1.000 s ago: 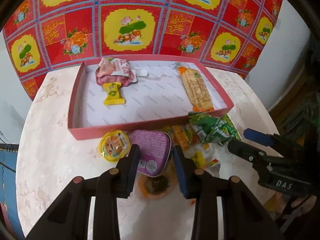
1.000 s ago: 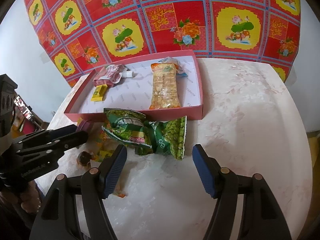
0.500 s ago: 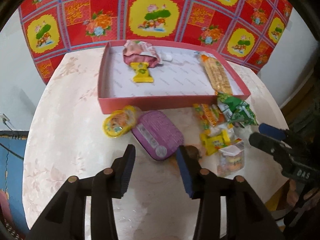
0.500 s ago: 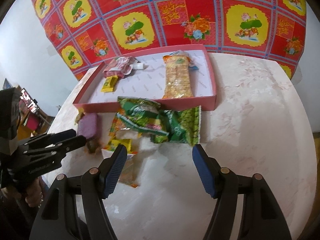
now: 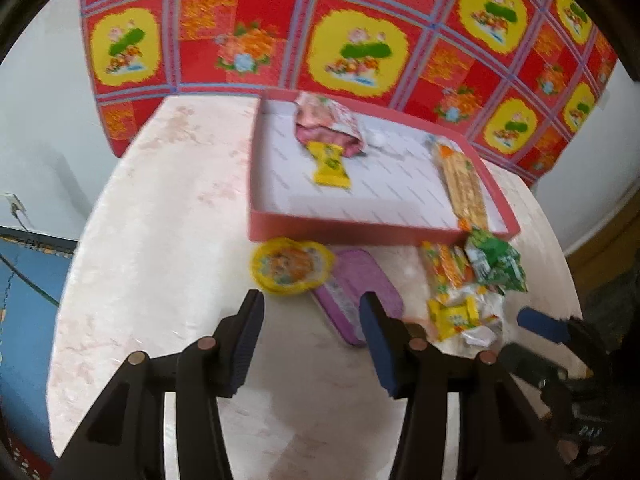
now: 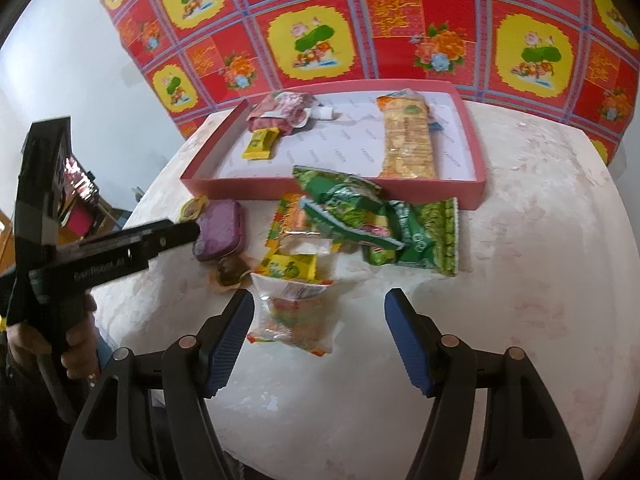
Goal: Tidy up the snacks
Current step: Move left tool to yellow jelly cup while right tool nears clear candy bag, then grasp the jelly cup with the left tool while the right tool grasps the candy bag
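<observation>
My left gripper (image 5: 312,338) is opening, with nothing pinched between its pads; the purple tin (image 5: 356,296) lies just ahead of the tips, partly behind the right-hand pad, and the round yellow cup snack (image 5: 290,266) sits beside it, touching or nearly touching. My right gripper (image 6: 320,344) stands spread and empty above a clear packet (image 6: 294,316) at the near edge of the loose pile. I judge the step in hand to be selection of the next item, with several snacks still outside the box. The next move calls for lowering one gripper square over a single piece, probably the tin or the clear packet, and closing on it without dragging its neighbours. The pink box (image 6: 332,190) stands behind the pile on the round table (image 6: 540,240). It holds a pink pouch (image 6: 280,114) and a small yellow bar (image 6: 262,144) at its left end, and a long cracker pack (image 6: 408,140) at its right; the middle is bare. Green bags (image 6: 372,220) rest against its front wall.
</observation>
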The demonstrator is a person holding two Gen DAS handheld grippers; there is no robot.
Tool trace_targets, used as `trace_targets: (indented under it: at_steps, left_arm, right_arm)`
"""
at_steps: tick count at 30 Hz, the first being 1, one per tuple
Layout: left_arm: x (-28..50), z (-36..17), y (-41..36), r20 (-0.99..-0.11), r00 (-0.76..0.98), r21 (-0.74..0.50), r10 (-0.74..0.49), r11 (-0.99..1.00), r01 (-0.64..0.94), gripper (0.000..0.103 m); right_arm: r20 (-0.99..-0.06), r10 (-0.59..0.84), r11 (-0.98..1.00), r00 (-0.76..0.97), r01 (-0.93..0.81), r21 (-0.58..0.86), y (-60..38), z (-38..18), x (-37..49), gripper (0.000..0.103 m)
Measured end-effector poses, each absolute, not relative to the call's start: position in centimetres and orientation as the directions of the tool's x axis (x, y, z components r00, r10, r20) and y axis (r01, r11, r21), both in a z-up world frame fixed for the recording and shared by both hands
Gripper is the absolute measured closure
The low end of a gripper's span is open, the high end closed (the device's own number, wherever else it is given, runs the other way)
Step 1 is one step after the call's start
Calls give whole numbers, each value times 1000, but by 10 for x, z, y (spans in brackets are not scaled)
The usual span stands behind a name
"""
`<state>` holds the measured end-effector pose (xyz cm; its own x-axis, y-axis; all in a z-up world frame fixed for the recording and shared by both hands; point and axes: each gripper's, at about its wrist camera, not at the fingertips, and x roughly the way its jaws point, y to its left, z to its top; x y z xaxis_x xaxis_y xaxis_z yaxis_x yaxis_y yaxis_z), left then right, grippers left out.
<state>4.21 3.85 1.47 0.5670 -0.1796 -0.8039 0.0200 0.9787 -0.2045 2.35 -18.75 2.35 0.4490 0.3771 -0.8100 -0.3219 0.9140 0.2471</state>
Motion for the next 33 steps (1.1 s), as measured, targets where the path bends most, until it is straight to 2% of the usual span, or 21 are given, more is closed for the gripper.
trace_targets:
  at_steps: [8, 17, 23, 27, 33]
  left_arm:
    - [62, 7, 51, -800, 576, -220, -170, 975, -18, 51]
    - [69, 2, 49, -782, 599, -221, -173, 975, -6, 51]
    - [62, 0, 56, -782, 595, -238, -186, 971, -9, 50]
    - [62, -2, 64, -808, 581, -178, -96, 980, -86, 55]
    - [61, -4, 67, -795, 601, -155, -83, 985, -69, 56]
  right_arm:
    - [-834, 386, 904, 393, -339, 259, -179, 9, 24, 34]
    - [-843, 365, 913, 395, -331, 241, -179, 3, 28, 49]
    - [-838, 367, 912, 403, -336, 237, -180, 3, 27, 50]
    - [-835, 372, 910, 406, -336, 242, -181, 3, 28, 50]
    - [-832, 373, 911, 411, -333, 243, -180, 3, 28, 51]
